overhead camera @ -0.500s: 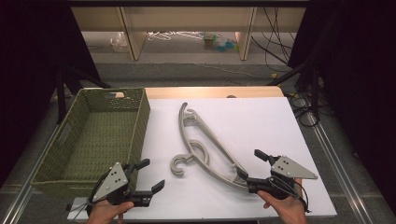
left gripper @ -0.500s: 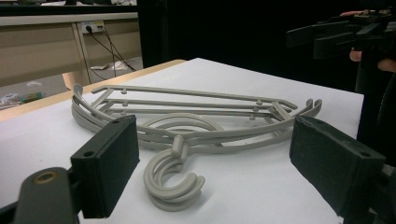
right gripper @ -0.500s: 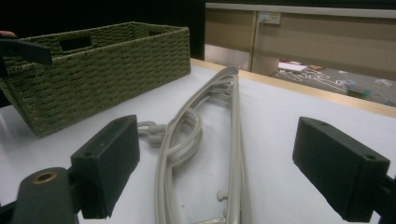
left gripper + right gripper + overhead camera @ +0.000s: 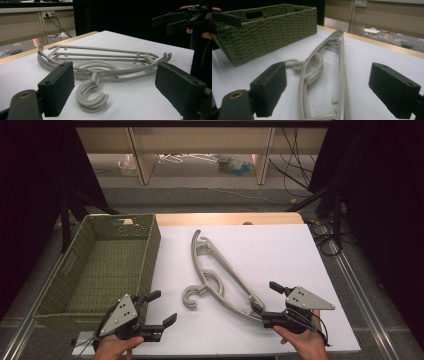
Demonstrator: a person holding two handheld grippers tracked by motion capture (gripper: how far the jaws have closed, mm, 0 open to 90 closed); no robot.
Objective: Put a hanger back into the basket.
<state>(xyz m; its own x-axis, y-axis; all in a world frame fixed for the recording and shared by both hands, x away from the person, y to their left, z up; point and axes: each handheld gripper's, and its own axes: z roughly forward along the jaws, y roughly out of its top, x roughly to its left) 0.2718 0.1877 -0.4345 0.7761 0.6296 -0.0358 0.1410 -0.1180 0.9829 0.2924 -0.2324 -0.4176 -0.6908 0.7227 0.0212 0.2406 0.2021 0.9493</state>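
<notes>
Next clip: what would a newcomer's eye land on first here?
Probably the grey hangers, stacked flat mid-table on the white table top, hooks curling toward the near edge. Beside them at left sits the green woven basket. The left gripper and the right gripper flank the hangers at the near edge, both open.

Bright tabletop, dark surroundings, slightly soft focus

Each black claw (image 4: 160, 308) carries a grey three-cornered plate with dark screws and a thin cable.
</notes>
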